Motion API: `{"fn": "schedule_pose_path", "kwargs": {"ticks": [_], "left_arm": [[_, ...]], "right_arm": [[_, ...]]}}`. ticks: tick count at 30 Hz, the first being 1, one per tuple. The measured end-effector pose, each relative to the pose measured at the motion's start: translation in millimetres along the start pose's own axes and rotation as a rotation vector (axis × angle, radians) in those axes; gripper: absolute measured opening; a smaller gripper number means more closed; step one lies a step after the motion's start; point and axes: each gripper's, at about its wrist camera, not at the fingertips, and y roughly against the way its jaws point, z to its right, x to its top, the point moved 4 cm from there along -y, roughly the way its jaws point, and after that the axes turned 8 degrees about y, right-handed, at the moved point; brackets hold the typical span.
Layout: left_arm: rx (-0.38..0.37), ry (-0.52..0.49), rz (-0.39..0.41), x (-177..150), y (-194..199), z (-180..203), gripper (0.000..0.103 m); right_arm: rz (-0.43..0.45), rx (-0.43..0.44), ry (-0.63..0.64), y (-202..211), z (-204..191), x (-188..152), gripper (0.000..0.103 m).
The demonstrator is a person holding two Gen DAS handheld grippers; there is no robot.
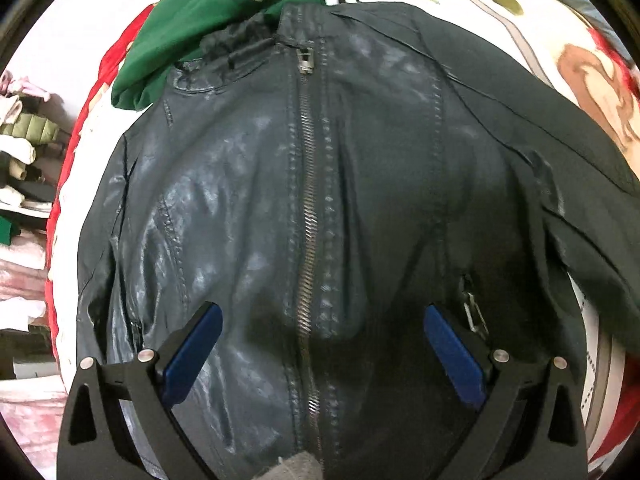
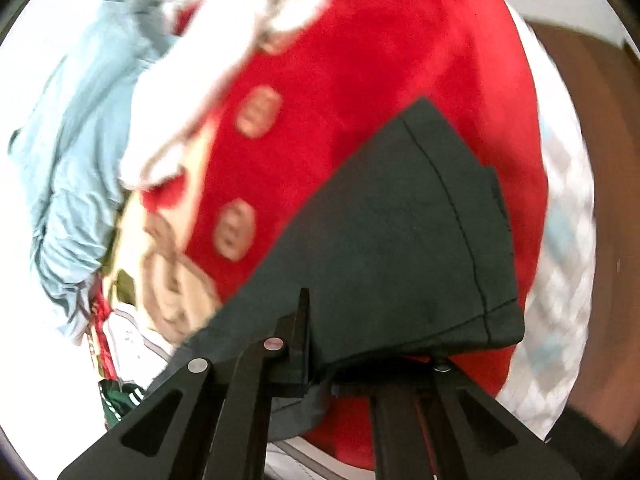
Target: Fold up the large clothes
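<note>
A black leather jacket (image 1: 256, 184) lies front up on the bed, its metal zipper (image 1: 306, 216) closed down the middle. My left gripper (image 1: 322, 320) hovers open above its lower front, blue pads (image 1: 196, 348) either side of the zipper, touching nothing I can see. One sleeve (image 1: 580, 184) stretches off to the right. In the right wrist view my right gripper (image 2: 320, 344) is shut on that black sleeve (image 2: 400, 248) near its cuff and holds it over the red blanket; one finger is hidden under the cloth.
A green garment with white stripes (image 1: 208, 28) lies by the jacket's collar. The bed has a red and cream cartoon blanket (image 2: 360, 60). A light blue cloth (image 2: 76, 152) lies bunched on it. Piled clothes (image 1: 24, 168) sit left of the bed. Brown floor (image 2: 600, 120) shows beyond.
</note>
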Motion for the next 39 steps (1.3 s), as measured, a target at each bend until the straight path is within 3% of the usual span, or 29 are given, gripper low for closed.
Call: {"fn": "schedule_pose_path", "kwargs": {"ticks": [7,10,14,21,24,29,31,34,37,38,39], "left_arm": [[0.002,0.081,-0.026,14,-2,-31,0.103],[0.014,0.118,-0.029,21,-2,-50,0.103],[0.040,0.184,-0.030,35,-10,-92,0.103],[0.093,0.342,-0.054,50,-38,-190,0.103],[0.121,0.407,-0.069,42,-48,-232,0.103],[0.156,0.505,-0.122,17,-66,-303,0.103],[0.152,0.542,-0.147,6,-70,-326,0.103],[0.150,0.565,-0.156,-8,-69,-350,0.103],[0.139,0.576,-0.156,-15,-61,-363,0.103],[0.129,0.580,-0.156,-15,-58,-362,0.103],[0.117,0.582,-0.148,-13,-55,-361,0.103]], "right_arm": [[0.111,0.085,0.274,58,-104,21,0.006],[0.114,0.144,0.391,72,-166,8,0.006],[0.077,0.193,0.541,71,-236,-33,0.006],[-0.045,0.264,0.907,42,-357,-186,0.006],[-0.101,0.273,1.119,21,-392,-285,0.006],[-0.219,0.210,1.537,-24,-397,-454,0.006],[-0.416,0.113,1.656,-56,-372,-514,0.007],[-0.602,0.095,1.645,-70,-357,-538,0.017],[-0.729,0.230,1.509,-49,-353,-515,0.048],[-0.748,0.254,1.466,-42,-353,-500,0.063],[-0.756,0.274,1.425,-34,-352,-485,0.066]]}}
